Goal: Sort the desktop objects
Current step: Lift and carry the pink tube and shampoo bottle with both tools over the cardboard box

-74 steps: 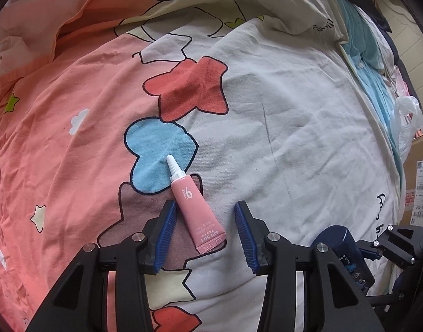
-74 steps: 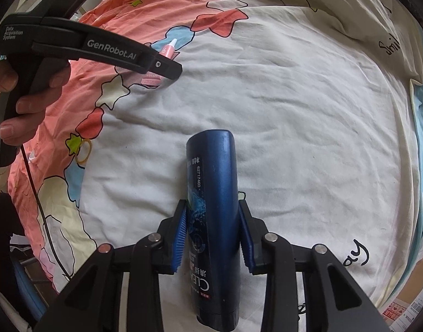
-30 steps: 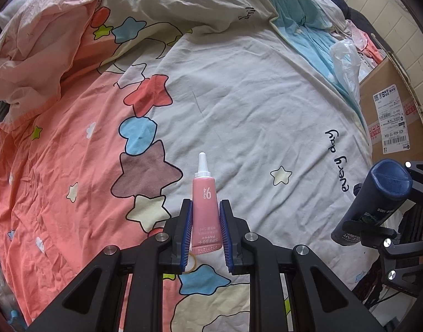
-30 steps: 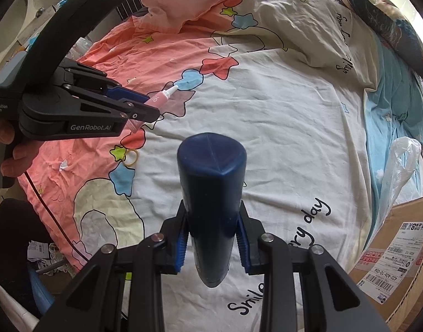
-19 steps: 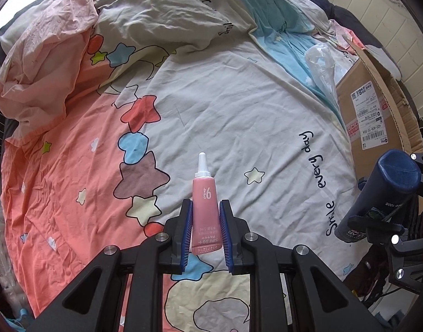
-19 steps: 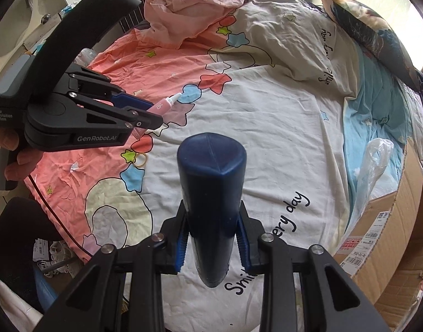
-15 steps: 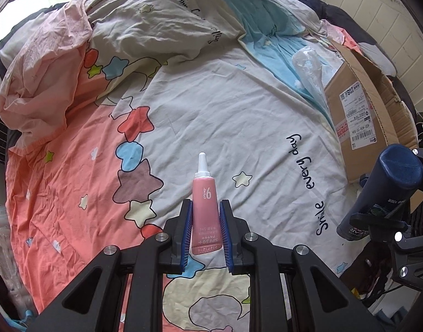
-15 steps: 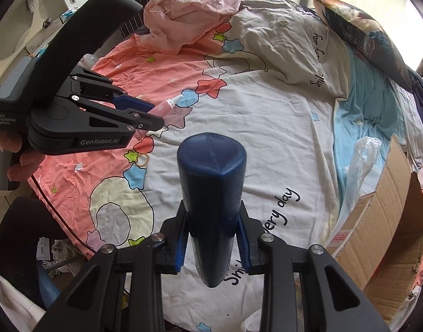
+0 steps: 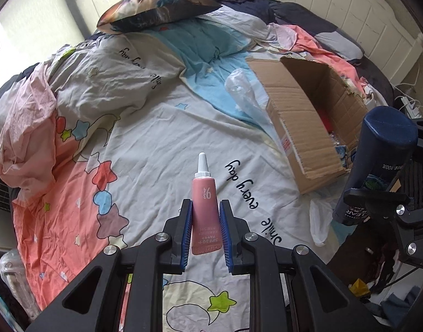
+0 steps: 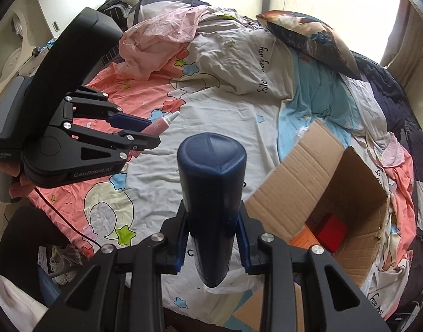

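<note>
Both pickups look done: left tongs point(image 9: 205, 231) pinch the pink tube point(image 9: 204, 210) by its lower half, cap pointing away, and right tongs point(image 10: 211, 239) clamp the dark blue bottle point(image 10: 211, 193), both held up off the bed point(image 9: 156, 138). What's left, prob.: 2 drops into the open cardboard box point(image 10: 347, 191) at the right, w/ a red item point(image 10: 331, 232) already inside. Neither tongs is over the box opening yet.

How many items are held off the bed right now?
2. A pink tube in the left gripper; a dark blue bottle in the right gripper.
</note>
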`<control>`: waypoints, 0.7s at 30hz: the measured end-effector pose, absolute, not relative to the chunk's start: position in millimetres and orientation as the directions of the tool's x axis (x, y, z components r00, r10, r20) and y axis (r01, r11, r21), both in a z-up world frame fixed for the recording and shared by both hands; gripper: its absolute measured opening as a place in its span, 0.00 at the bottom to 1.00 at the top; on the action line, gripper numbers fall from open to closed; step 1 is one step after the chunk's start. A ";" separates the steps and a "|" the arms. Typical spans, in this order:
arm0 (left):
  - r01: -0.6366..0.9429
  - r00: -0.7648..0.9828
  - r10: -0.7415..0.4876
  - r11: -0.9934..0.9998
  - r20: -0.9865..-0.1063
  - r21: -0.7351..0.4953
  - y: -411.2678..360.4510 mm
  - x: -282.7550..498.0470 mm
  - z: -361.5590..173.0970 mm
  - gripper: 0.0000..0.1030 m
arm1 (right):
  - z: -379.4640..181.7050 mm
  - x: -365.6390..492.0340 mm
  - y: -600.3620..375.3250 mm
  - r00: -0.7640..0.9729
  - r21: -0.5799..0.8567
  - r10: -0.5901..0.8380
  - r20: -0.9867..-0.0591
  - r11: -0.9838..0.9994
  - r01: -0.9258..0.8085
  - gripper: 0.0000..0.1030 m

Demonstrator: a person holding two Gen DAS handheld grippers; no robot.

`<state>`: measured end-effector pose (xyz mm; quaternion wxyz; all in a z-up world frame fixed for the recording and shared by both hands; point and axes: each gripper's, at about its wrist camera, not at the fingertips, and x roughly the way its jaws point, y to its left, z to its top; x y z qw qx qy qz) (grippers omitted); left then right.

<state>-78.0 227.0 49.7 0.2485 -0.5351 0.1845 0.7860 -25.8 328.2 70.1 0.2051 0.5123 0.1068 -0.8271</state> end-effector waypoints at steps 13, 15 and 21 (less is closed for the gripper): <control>-0.717 -0.294 0.281 -0.697 -0.914 0.016 356.1 -58.9 78.7 0.19 | 99.3 -4.8 446.3 -0.463 0.014 -0.143 -0.875 -0.963 0.271 0.28; -0.727 -0.284 0.292 -0.687 -0.913 0.006 371.9 -59.3 78.8 0.19 | 99.6 -5.0 461.2 -0.470 0.015 -0.134 -0.872 -0.968 0.249 0.28; -0.760 -0.280 0.292 -0.650 -0.915 0.025 412.2 -56.4 69.8 0.19 | 93.4 -9.2 489.9 -0.484 0.015 -0.117 -0.867 -0.978 0.209 0.28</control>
